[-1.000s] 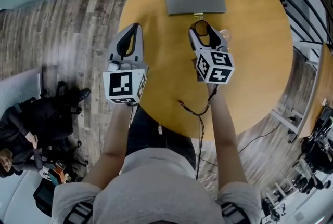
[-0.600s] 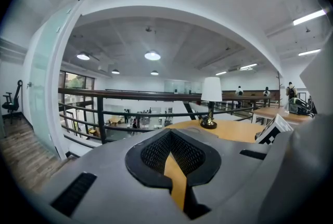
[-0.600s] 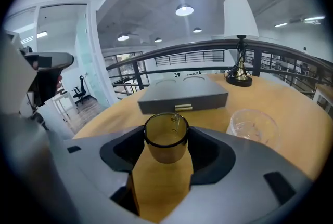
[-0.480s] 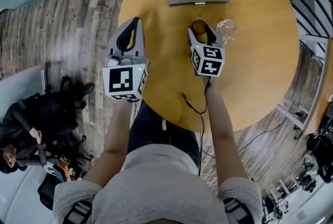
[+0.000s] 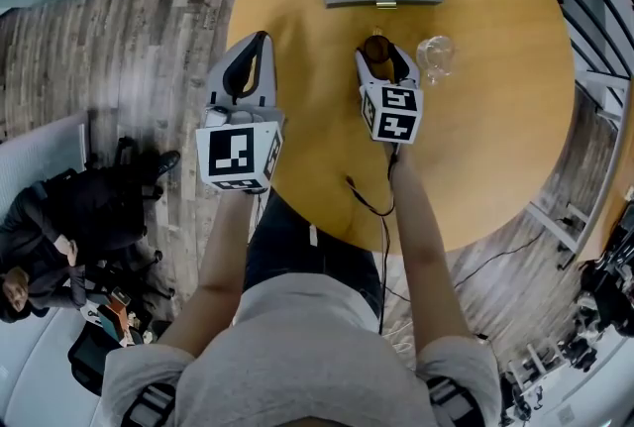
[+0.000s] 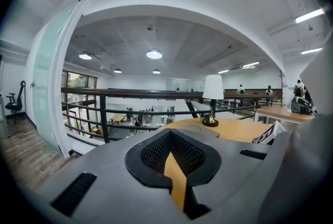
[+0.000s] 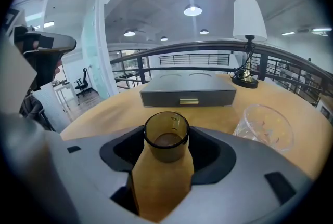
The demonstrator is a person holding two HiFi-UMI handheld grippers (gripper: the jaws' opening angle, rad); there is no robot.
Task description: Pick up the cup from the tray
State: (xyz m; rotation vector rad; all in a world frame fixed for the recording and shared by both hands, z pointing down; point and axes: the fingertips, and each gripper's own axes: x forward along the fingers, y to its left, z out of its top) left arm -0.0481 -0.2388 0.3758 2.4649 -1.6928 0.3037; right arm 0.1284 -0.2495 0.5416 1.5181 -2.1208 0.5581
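Right gripper (image 5: 378,53) advanced — holds one amber cup (image 7: 166,137), one clear cup (image 7: 265,127) beside.

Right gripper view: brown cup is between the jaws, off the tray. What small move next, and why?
Probably ease the brown cup straight down onto the table, then open. The right hand-held gripper is shut on it, the tray ahead has both recesses empty, and the clear glass stands close on the right, so sideways drift risks a knock.
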